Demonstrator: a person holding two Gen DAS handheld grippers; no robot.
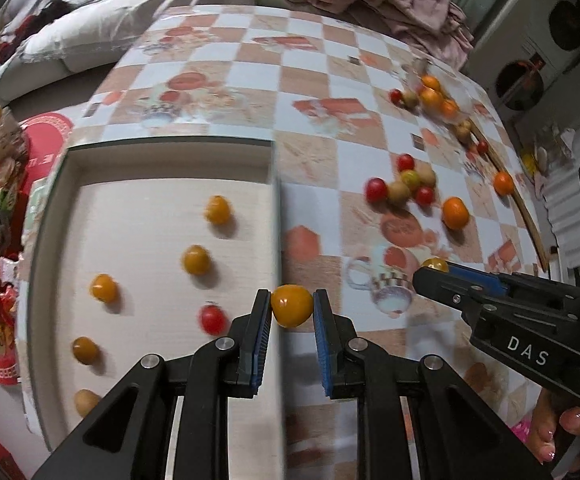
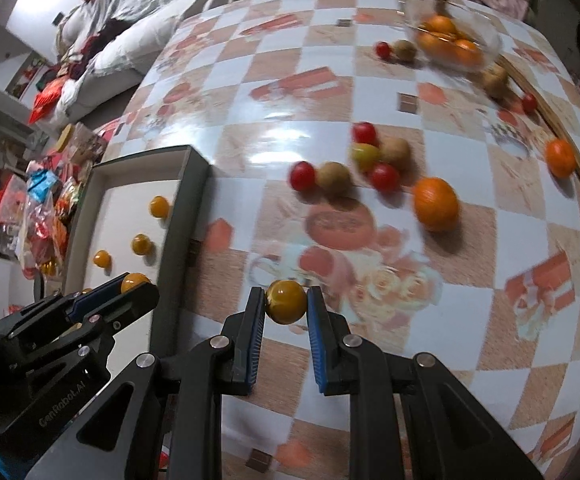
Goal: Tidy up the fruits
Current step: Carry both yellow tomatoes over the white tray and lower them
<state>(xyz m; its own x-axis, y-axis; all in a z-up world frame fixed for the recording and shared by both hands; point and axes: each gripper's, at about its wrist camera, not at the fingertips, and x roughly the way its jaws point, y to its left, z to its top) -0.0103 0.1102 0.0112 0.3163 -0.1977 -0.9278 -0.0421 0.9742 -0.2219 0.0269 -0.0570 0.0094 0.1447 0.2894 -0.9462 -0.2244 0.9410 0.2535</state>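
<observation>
Left gripper (image 1: pixel 292 306) clamped on a yellow fruit (image 1: pixel 291 305) right at the tray (image 1: pixel 276 216) wall; right gripper (image 2: pixel 286 307) pinching another fruit (image 2: pixel 285 301), farther from tray

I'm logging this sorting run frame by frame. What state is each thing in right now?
Left gripper: shut on a yellow tomato, over the tray's edge.
Right gripper: shut on another yellow tomato, above the table.
Tray: open, partly filled with loose small fruits.
Glass bowl: upright, holding oranges.
Large orange: loose on the tablecloth.
</observation>
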